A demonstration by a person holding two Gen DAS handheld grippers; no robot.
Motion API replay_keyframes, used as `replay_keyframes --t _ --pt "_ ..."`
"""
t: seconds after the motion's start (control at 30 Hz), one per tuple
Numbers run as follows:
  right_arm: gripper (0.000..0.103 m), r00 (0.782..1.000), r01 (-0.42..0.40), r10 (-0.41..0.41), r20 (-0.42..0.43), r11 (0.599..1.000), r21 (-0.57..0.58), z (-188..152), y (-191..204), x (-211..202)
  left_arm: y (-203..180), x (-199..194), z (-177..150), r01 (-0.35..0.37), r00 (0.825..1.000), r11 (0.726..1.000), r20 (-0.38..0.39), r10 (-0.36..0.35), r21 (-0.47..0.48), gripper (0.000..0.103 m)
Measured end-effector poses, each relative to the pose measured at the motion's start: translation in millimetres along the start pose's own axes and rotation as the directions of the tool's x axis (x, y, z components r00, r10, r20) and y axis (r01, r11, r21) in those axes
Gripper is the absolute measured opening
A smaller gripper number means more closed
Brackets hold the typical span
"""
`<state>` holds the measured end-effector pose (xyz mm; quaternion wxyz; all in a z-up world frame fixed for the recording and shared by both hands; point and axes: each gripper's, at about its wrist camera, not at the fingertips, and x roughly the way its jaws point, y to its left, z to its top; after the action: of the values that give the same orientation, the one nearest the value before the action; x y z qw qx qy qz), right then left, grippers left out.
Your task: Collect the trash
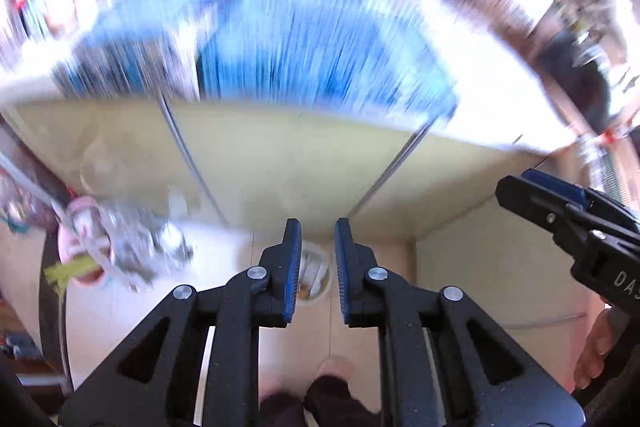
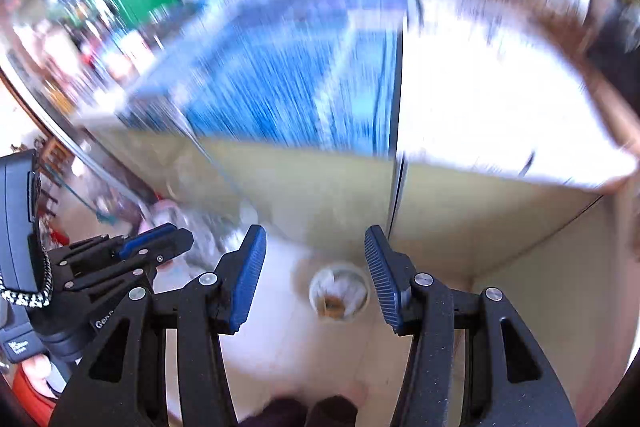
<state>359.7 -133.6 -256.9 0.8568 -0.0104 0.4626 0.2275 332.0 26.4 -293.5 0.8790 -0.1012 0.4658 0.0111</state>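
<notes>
Both views are heavily motion-blurred above the grippers. In the left wrist view the left gripper (image 1: 317, 269) fills the lower centre, its blue-padded jaws standing slightly apart with nothing between them. Through the narrow gap a small round bin (image 1: 316, 277) shows on the pale floor (image 1: 460, 287) below, with what looks like scraps of trash inside, too small to make out. In the right wrist view the right gripper (image 2: 316, 277) has its jaws clearly apart and empty, and the same bin (image 2: 339, 293) lies between them in the frame, well below on the floor, with a brownish scrap visible in it.

A yellowish-green cabinet front (image 1: 280, 155) crosses the middle of each frame, and above it spreads a streaked blue and white surface (image 1: 320, 47), blurred beyond reading. At the lower left of the left wrist view sits a jumble of pink and grey objects (image 1: 120, 239), also blurred. The right gripper enters the left view at the right edge (image 1: 568, 211), with part of a hand (image 1: 596, 351) beneath it. The left gripper appears at the left edge of the right view (image 2: 132, 259). Dark trouser legs (image 1: 320, 399) show at the bottom centre of the left view.
</notes>
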Motion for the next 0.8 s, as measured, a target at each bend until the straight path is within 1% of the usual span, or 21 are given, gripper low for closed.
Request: replay_keyframes --t 0.07,0.1,0.2,0.27,0.3,0.37,0.43,0.47,0.5,0.53,0.57,0.6,0.63,0.67,0.7,0.73,0.8 --pt "0.048 0.996 0.0 0.0 0.084 1.0 -0.004 8 12 -45 -7 -52 12 0.002 0.997 1.0 0.082 -0.004 0.024 0.019" --pt "0.048 0.992 -0.003 0.004 0.122 1.0 -0.004 10 18 -64 -10 -71 14 0.005 0.993 0.999 0.117 -0.009 0.034 0.022" --pt "0.048 0.969 -0.005 0.005 0.247 1.0 0.001 10 40 -125 -12 -138 18 0.016 0.974 0.998 0.226 -0.031 0.067 0.025" --pt "0.048 0.946 0.004 -0.006 0.324 1.0 0.006 7 55 -164 -13 -178 14 0.033 0.954 0.996 0.294 -0.058 0.087 0.026" --pt "0.048 0.934 0.016 -0.018 0.358 1.0 0.008 3 64 -182 -11 -196 11 0.039 0.945 0.994 0.319 -0.069 0.1 0.028" --pt "0.048 0.91 0.053 -0.055 0.412 0.998 0.016 -5 83 -209 -18 -233 4 0.024 0.925 0.991 0.374 -0.072 0.133 0.033" --pt "0.048 0.89 0.074 -0.077 0.448 0.997 0.024 -15 98 -233 -23 -265 -6 -0.008 0.905 0.986 0.422 -0.064 0.166 0.037" --pt "0.048 0.883 0.081 -0.083 0.461 0.996 0.025 -20 104 -242 -25 -279 -12 -0.025 0.895 0.984 0.443 -0.057 0.179 0.042" --pt "0.051 0.879 0.086 -0.088 0.469 0.996 0.025 -25 108 -248 -26 -292 -19 -0.041 0.886 0.982 0.461 -0.05 0.187 0.052" --pt "0.055 0.873 0.093 -0.094 0.479 0.995 0.025 -31 113 -256 -26 -304 -26 -0.055 0.879 0.981 0.475 -0.041 0.187 0.059" --pt "0.057 0.868 0.1 -0.1 0.487 0.995 0.027 -38 118 -262 -25 -313 -33 -0.068 0.872 0.982 0.489 -0.028 0.179 0.072" --pt "0.062 0.862 0.107 -0.107 0.495 0.994 0.029 -41 123 -266 -23 -324 -41 -0.077 0.862 0.984 0.507 -0.016 0.163 0.081" --pt "0.067 0.858 0.114 -0.115 0.5 0.993 0.032 -44 123 -272 -21 -333 -47 -0.078 0.854 0.985 0.52 -0.012 0.152 0.085" --pt "0.069 0.854 0.123 -0.124 0.505 0.992 0.036 -50 127 -277 -18 -342 -53 -0.074 0.849 0.987 0.529 -0.014 0.145 0.092" --pt "0.074 0.85 0.132 -0.135 0.509 0.99 0.042 -53 129 -279 -17 -351 -57 -0.069 0.844 0.988 0.536 -0.017 0.138 0.097" --pt "0.08 0.846 0.142 -0.145 0.514 0.989 0.046 -55 130 -282 -14 -357 -61 -0.062 0.839 0.99 0.544 -0.019 0.13 0.098" --pt "0.087 0.834 0.166 -0.169 0.526 0.985 0.052 -62 136 -291 -10 -365 -69 -0.05 0.833 0.992 0.553 -0.024 0.118 0.101"
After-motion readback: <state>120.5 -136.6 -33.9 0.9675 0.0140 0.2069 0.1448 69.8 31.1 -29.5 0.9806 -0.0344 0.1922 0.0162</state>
